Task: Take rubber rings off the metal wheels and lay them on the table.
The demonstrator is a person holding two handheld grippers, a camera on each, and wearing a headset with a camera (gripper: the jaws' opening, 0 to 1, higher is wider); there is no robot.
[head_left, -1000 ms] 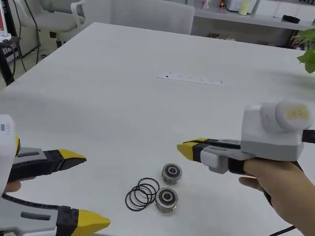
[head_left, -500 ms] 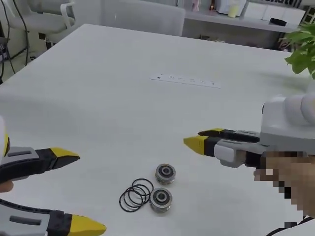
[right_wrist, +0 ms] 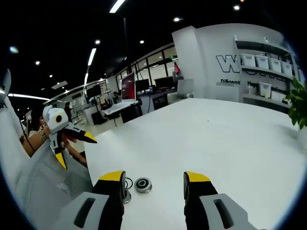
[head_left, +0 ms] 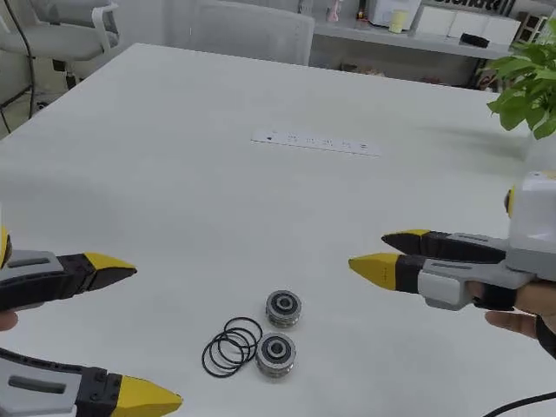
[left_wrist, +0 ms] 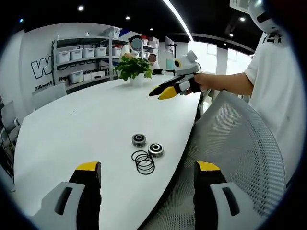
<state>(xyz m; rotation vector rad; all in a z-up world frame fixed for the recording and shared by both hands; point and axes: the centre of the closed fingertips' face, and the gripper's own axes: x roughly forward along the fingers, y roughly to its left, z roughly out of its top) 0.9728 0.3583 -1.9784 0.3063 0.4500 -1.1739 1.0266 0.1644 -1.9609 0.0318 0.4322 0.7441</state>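
Loosely, thin black rubber rings (head_left: 230, 344) overlap beside two round metal wheels (head_left: 283, 307).

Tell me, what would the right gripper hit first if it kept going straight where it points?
Likely nothing soon: the right gripper faces bare table. A metal wheel lies just off its line, by one jaw; depth is unclear.

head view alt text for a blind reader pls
Two metal wheels and a small pile of black rubber rings lie on a white table. The open left gripper is at the left, the open right gripper at the right, both clear of them.
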